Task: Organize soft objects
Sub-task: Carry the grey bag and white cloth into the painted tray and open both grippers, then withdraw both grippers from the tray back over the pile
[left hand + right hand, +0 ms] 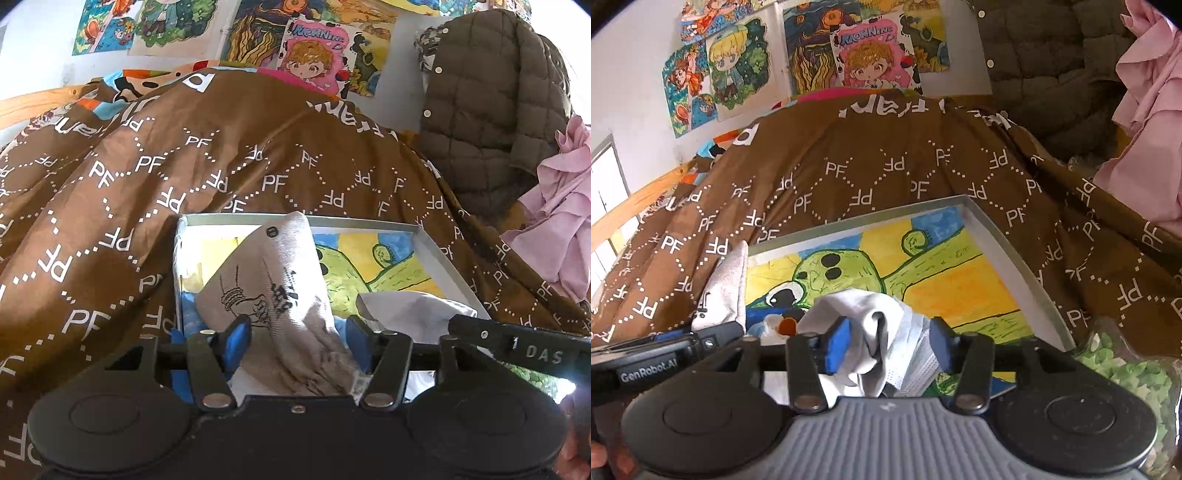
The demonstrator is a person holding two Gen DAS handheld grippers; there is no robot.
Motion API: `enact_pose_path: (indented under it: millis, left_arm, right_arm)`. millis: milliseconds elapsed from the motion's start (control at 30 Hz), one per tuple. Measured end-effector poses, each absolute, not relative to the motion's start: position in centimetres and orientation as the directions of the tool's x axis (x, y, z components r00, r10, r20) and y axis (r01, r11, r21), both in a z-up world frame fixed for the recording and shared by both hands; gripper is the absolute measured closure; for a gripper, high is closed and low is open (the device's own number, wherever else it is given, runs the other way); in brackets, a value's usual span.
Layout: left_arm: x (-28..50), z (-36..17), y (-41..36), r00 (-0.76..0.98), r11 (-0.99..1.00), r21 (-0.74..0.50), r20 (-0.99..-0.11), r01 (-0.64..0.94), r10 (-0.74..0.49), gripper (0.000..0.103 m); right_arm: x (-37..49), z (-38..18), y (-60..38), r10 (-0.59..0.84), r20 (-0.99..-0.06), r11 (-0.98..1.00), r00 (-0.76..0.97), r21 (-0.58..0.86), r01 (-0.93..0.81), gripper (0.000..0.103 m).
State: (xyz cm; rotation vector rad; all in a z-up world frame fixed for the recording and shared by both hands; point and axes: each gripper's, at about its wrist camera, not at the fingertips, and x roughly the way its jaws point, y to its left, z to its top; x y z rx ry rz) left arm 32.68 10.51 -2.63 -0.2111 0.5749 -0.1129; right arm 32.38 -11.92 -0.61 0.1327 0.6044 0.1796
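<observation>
Beige printed sock point(273, 295) lies in the shallow tray point(443, 251), long axis running away from the left gripper point(299, 332); jaws part-open, pads astride it, not pressing. White crumpled cloth point(879, 332) sits likewise between the right gripper point(886, 343) pads, unclamped. Each hand is nearest its own item.

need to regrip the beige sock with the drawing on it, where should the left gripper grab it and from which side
Take the beige sock at its crumpled near end, which already lies between the left gripper's open blue pads, coming from the near edge of the shallow box. The sock runs lengthwise away, leaning over the far rim, so its width should fit across the jaws. This is a judgement; the cloth may bunch.
</observation>
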Motion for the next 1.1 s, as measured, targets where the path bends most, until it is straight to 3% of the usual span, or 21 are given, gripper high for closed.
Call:
enact_pose_path:
  millis: [233, 467, 600, 800, 1100]
  left_arm:
    - [32.0, -2.0, 10.5, 0.822, 0.954, -0.3, -0.54, 0.009, -0.178, 0.031]
    - [27.7, -0.3, 9.1, 0.863, 0.969, -0.246, -0.493, -0.014, -0.113, 0.019]
    - [24.6, 1.3, 8.1, 0.887, 0.975, -0.223, -0.453, -0.017, -0.088, 0.015]
    - [19.6, 4.7, 6.3, 0.952, 0.984, -0.179, -0.295, 0.028, -0.081, 0.003]
    - [13.4, 5.0, 3.4, 0.951, 0.972, -0.217, -0.274, 0.086, -0.146, 0.001]
  right_arm:
    - [28.9, 0.7, -13.7, 0.235, -0.511, 0.972, 0.827, 0.122, -0.201, 0.025]
    - [23.5, 2.6, -16.6, 0.222, -0.426, 0.975, 0.877, 0.075, -0.211, 0.009]
    - [21.3, 3.4, -18.0, 0.23, -0.402, 0.973, 0.886, 0.119, -0.198, 0.006]
    - [17.2, 4.5, -19.5, 0.205, -0.347, 0.977, 0.915, 0.121, -0.173, 0.001]
    - [11.7, 5.0, -21.6, 0.146, -0.325, 0.988, 0.934, 0.102, -0.119, 0.0]
